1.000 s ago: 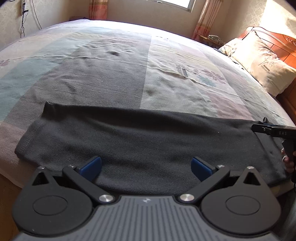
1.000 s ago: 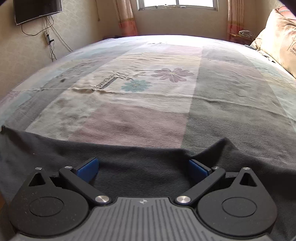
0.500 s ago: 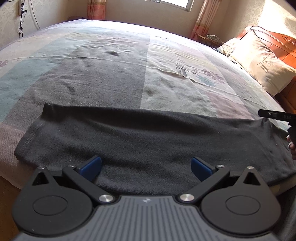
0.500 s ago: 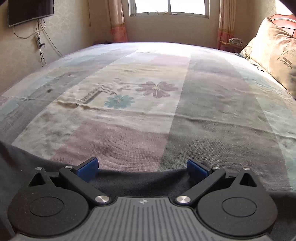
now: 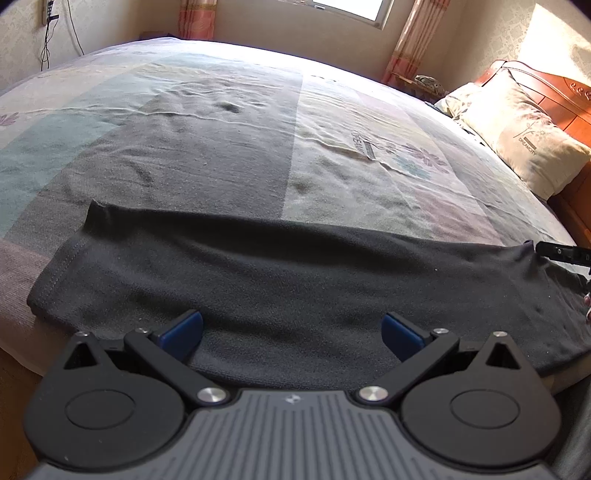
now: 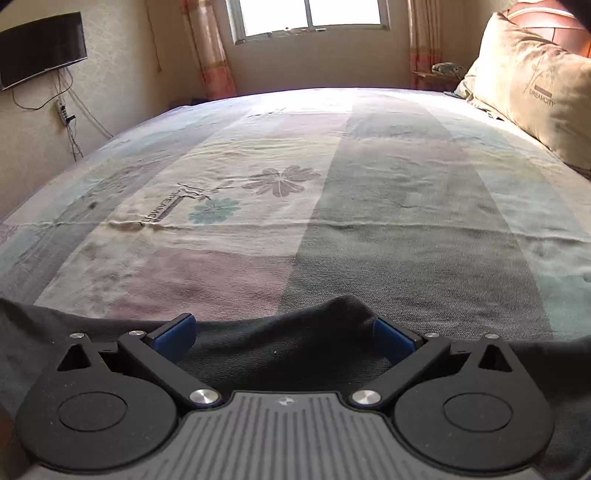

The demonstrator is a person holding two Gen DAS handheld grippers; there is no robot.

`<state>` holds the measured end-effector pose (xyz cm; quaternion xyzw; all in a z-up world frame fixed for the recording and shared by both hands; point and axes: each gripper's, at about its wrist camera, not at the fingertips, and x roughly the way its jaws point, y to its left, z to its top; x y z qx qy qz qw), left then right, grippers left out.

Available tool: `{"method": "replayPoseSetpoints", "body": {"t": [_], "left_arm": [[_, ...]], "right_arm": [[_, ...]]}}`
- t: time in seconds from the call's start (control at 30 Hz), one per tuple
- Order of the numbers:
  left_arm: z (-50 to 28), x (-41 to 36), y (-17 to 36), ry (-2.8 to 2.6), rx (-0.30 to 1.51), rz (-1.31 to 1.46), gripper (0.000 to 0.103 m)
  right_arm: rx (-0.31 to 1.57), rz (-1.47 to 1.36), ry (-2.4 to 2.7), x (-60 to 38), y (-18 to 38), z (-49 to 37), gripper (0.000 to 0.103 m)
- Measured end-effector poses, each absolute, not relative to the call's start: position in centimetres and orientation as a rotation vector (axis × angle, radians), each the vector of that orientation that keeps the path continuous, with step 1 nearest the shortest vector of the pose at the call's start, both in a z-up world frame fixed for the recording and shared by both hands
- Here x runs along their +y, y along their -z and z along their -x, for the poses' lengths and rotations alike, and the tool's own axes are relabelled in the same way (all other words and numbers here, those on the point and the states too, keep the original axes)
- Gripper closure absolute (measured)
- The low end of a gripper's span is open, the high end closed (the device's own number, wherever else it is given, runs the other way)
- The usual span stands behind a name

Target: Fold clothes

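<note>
A dark grey garment (image 5: 295, 280) lies folded in a long band across the near edge of the bed. My left gripper (image 5: 291, 328) is open and empty, just above the garment's near edge. My right gripper (image 6: 282, 334) is open, its blue pads (image 6: 391, 338) either side of the garment's far edge (image 6: 343, 306), which humps up by the right pad. The right gripper's tip (image 5: 561, 253) shows at the garment's right end in the left wrist view.
The bed (image 5: 221, 129) has a striped patchwork sheet with flower prints (image 6: 280, 181). A beige pillow (image 5: 524, 136) leans on the wooden headboard (image 5: 554, 81) at the right. A TV (image 6: 40, 48) hangs on the left wall. A window (image 6: 310, 14) is behind.
My right gripper moved forward to the garment's far edge, then eased back; the cloth now humps up by its right pad. My left gripper stayed nearly still.
</note>
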<state>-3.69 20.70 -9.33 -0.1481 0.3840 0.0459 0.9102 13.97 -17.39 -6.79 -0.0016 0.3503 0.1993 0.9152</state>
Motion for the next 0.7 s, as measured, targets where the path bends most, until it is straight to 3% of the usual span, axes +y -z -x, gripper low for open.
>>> {"method": "replayPoseSetpoints", "body": {"t": [0.3,0.5,0.7], "left_arm": [[3.5,20.2,9.4,-0.092,0.803,0.257,0.001],[2.9,19.0,9.7,-0.099,0.838,0.142,0.001],[2.6,18.6,9.8,-0.119,0.852,0.109,0.001]], "right_arm": [[0.797,0.016,-0.367,-19.1,7.5,-10.0,0.000],[0.898,0.173,-0.311,-19.3,9.4,-6.7,0.000],[0.892,0.083,-0.325,-19.9,8.1,-5.3,0.000]]}}
